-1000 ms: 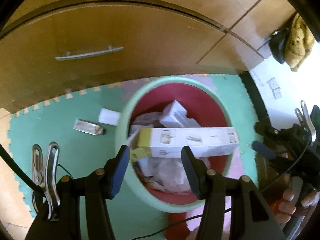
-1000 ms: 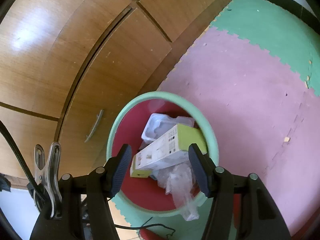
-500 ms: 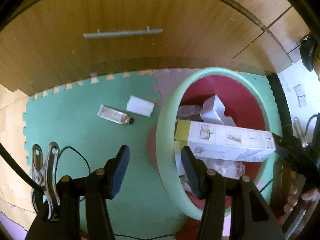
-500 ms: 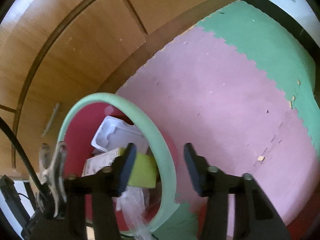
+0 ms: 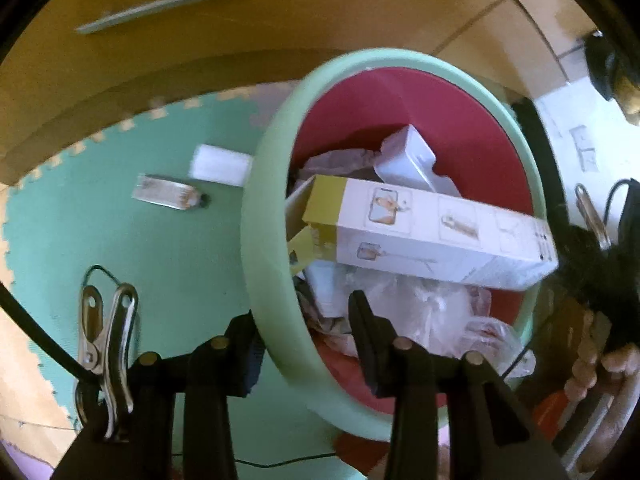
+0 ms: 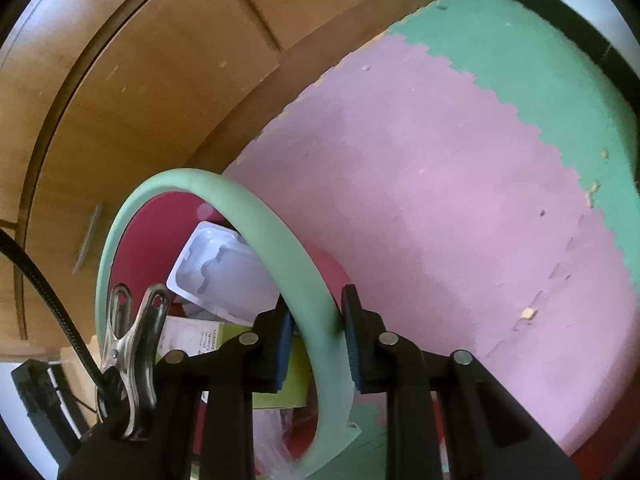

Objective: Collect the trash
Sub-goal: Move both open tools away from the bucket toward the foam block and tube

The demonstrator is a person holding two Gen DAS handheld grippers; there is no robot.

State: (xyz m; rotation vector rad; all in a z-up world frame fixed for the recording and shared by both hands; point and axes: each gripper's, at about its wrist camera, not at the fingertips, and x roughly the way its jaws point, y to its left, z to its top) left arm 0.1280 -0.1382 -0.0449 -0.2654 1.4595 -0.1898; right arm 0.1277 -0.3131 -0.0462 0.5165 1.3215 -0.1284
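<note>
A red bin with a pale green rim (image 5: 264,216) holds a long white and yellow-green box (image 5: 432,232), a white plastic tray (image 5: 408,156) and clear plastic wrap (image 5: 436,312). My left gripper (image 5: 306,334) is open and straddles the bin's near-left rim. My right gripper (image 6: 316,340) has closed in on the opposite rim (image 6: 280,256), pads touching or nearly touching it. The tray (image 6: 220,272) and the box end (image 6: 276,360) show inside the bin in the right wrist view. A small tube (image 5: 168,192) and a white paper piece (image 5: 220,164) lie on the green mat left of the bin.
A wooden cabinet with a metal drawer handle (image 5: 164,4) stands behind the bin. The floor is foam mat, green (image 5: 100,240) at left and pink (image 6: 440,200) at right. A dark skirting strip and white wall (image 5: 580,140) are at the right.
Both grippers came down to the bin's rim on opposite sides. The right gripper's fingers narrowed around the rim. The left gripper stayed open and now straddles the rim.
</note>
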